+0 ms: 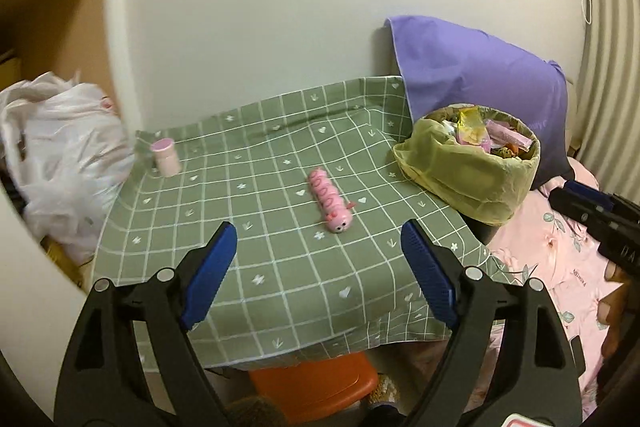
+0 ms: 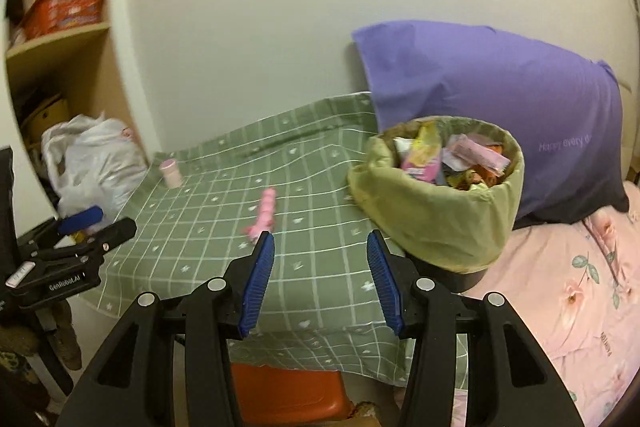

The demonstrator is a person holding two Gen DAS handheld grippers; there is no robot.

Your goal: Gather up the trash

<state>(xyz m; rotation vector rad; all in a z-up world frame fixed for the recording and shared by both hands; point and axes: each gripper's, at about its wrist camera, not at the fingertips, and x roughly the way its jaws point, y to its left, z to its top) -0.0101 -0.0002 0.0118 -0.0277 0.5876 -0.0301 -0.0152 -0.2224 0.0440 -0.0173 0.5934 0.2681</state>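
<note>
Against the pale wall, a counter draped in a green checked cloth is standing beside a bed with a pink flowered sheet. A purple pillow is leaning on the wall at the bed's head. In front of it a trash bin, lined with a yellow-green bag and brimming with wrappers, is sitting at the counter's right edge, hard by the bed. A white plastic bag is slumping off the counter's far left side, under some shelves. Below the near edge an orange stool is showing. The left tongs are hovering over the counter's near part, spread wide with nothing between the blue pads. The right tongs are likewise standing apart and empty, just short of the bin. On the cloth, a pink caterpillar toy is lying mid-counter, and a small pink bottle is standing upright near the far left corner.
</note>
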